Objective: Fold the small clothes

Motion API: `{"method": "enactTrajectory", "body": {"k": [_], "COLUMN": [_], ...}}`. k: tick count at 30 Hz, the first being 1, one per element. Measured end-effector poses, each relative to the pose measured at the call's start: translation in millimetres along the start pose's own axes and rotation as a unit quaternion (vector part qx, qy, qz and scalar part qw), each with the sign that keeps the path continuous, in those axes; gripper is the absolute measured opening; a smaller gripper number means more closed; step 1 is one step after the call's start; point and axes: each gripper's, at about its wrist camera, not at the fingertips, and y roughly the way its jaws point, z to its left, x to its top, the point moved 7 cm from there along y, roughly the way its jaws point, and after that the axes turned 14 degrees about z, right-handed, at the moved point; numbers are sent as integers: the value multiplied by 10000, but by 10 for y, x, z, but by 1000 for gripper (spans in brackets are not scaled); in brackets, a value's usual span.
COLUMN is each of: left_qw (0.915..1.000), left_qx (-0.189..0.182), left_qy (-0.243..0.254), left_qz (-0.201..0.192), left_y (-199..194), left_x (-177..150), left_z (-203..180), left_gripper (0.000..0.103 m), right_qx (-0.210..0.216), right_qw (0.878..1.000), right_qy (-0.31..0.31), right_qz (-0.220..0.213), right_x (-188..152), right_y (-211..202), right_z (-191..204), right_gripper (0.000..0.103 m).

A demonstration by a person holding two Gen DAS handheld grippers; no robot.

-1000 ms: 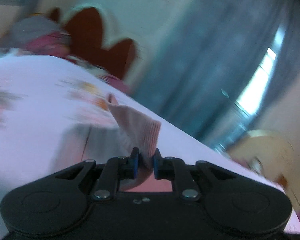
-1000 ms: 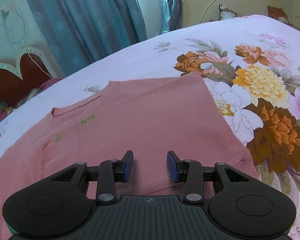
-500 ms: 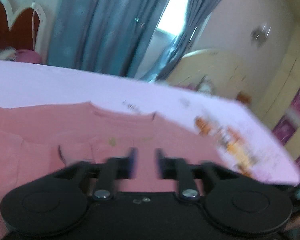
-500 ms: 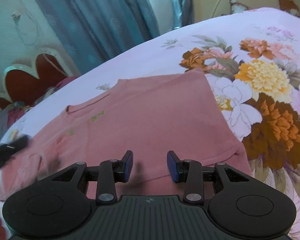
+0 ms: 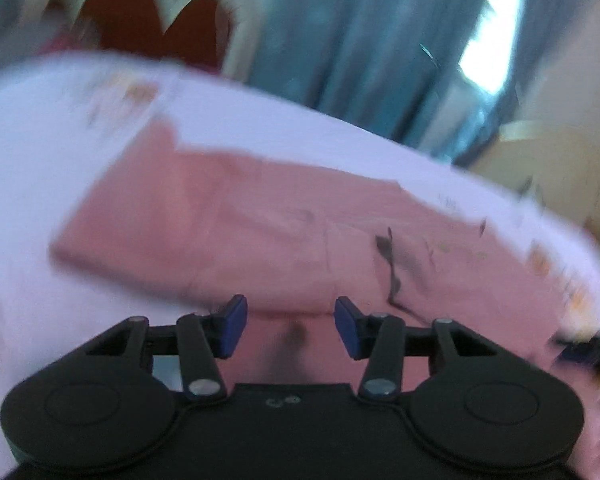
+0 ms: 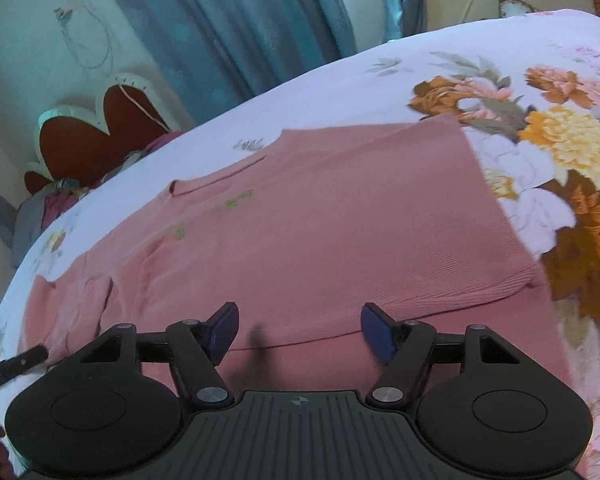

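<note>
Pink knit sweater [image 6: 312, 240] lies flat on the floral bedsheet [image 6: 540, 152], front up, neckline toward the bed's far edge by the curtains, ribbed hem toward the near edge where both grippers sit. Long axis across the bed is sleeve to sleeve. The right side looks already folded in, giving a straight edge along the flower print. The left sleeve [image 5: 148, 200] is laid back over the body, blurred in the left wrist view.

Right gripper [image 6: 298, 332]: jaws have just been opening and now stand spread wide, nothing between them. The hem runs crosswise just ahead of and under the fingertips, so the fingers point square to the hem line, aimed up the body toward the neckline.

Left gripper [image 5: 290, 326]: jaws spread to a moderate gap, empty, over the hem area on the sleeve side. A sliver of it shows at the left edge of the right wrist view, so the two sit side by side along the hem.

Key relation: the hem lies crosswise directly under both sets of fingers, each gripper nearest its own half. My read: next is a pinch on the hem at two points, then carry it toward the neckline. Risk: catching only the top layer.
</note>
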Motion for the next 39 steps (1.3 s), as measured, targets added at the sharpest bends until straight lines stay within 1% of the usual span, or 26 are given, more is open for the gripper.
{"method": "enactTrajectory", "body": {"k": [2,6,8,11,12,13,14,15,16,17,18,19,20,21,22,25,26,28,29,31,32,33,34,35,36,39], "left_qw": [9971,9882,9864,9680,9752,9881,9971,9966,9822,9569,9237,8964,8748,8605,8516,8122,8077,8116,8234,8838,9242,9516,9699,9802,9843,9805], "left_qx": [-485,-1049,-1057,-1454,-1191,-698,-175,583,1258,1891,2397,2645,2763,2793,2799,3059,3056,2820,2624,1952,1388,928,535,211,17,-423], "left_qy": [-576,-1118,-1256,-2029,-1846,-1338,-637,384,1282,2109,2910,3494,3939,4234,4418,4947,5019,5092,5012,4230,3524,2872,2267,1753,1406,1395], "left_qz": [45,0,-115,-247,-258,-303,-366,-446,-546,-638,-683,-658,-571,-471,-362,-436,-484,-498,-445,-424,-490,-576,-709,-891,-1065,-1317], "left_y": [44,150,192,208,201,155,109,78,74,105,179,266,361,463,554,748,785,862,905,845,750,641,534,439,350,215], "left_x": [-54,-43,7,10,27,51,72,74,60,27,-26,-79,-129,-165,-190,-188,-177,-138,-97,63,192,291,385,449,518,624], "left_z": [117,173,145,290,275,210,105,-67,-215,-340,-451,-530,-586,-632,-656,-778,-789,-832,-823,-749,-687,-586,-504,-447,-446,-854], "left_gripper": [43,42,45,48,48,48,48,52,57,74,82,81,72,58,53,50,47,29,12,11,11,11,11,10,10,10], "right_qx": [-37,-124,-161,-168,-174,-167,-159,-156,-153,-149,-139,-126,-112,-105,-100,-100,-106,-118,-131,-206,-254,-331,-397,-390,-385,-319], "right_qw": [10000,9999,9998,9997,9997,9997,9998,9998,9998,9998,9999,9999,9999,9999,9999,9999,9999,9999,9999,9998,9997,9994,9991,9992,9992,9995], "right_qy": [-36,-76,-123,-161,-166,-160,-149,-141,-136,-122,-96,-74,-52,-42,-38,-34,-26,17,27,34,32,32,26,-3,-18,25], "right_qz": [12,16,2,-2,-3,0,7,9,9,9,4,0,-2,-3,-7,-32,-49,-58,-58,-41,-4,76,141,129,115,62], "right_x": [-2,14,23,12,8,3,1,-1,-1,1,2,1,1,-2,-4,-7,-9,-13,-16,-9,-3,-2,1,4,4,-1], "right_y": [32,56,64,74,80,87,94,96,97,98,96,94,94,88,84,53,40,25,22,38,67,113,148,156,151,128], "right_z": [49,118,155,214,227,232,236,235,230,223,214,207,199,197,197,185,173,131,107,53,23,-15,-41,-45,-46,-68], "right_gripper": [68,68,68,68,68,68,68,68,68,68,68,68,68,68,68,68,68,68,68,68,68,68,67,67,67,67]}}
